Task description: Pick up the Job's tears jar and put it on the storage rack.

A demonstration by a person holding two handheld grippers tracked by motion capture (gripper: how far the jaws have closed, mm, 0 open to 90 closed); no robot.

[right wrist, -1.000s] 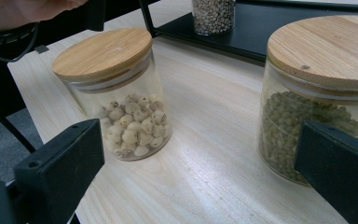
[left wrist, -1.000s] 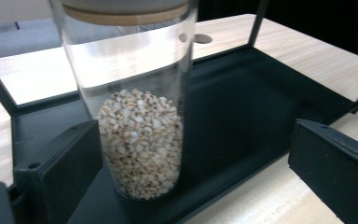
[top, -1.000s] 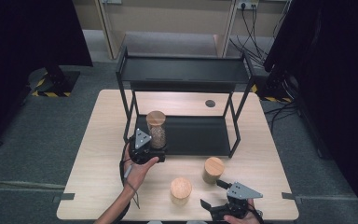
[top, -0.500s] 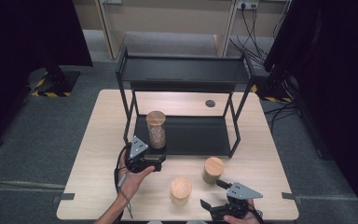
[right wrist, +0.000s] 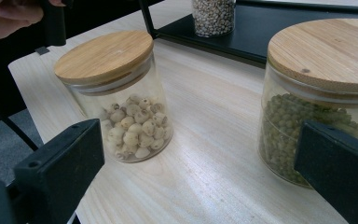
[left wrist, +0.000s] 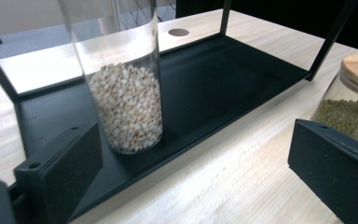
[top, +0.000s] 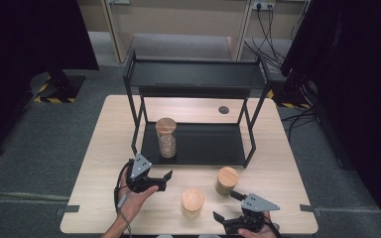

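Three lidded glass jars on wooden table (top: 104,148). High view: tall grain jar (top: 166,138) stands on bottom tier of black two-tier rack (top: 198,74); left gripper (top: 160,179) just before it, jaws spread, empty. Right gripper (top: 228,207) at near edge, jaws spread, empty, between short pale-seed jar (top: 192,202) and green-bean jar (top: 226,180).

Left gripper view: tall grain jar (left wrist: 123,93) upright on rack tray (left wrist: 223,79), clear of jaws.

Right gripper view: pale-seed jar (right wrist: 116,93) and green-bean jar (right wrist: 317,93) apart on table.

Judgement: one jar shelved, two left.
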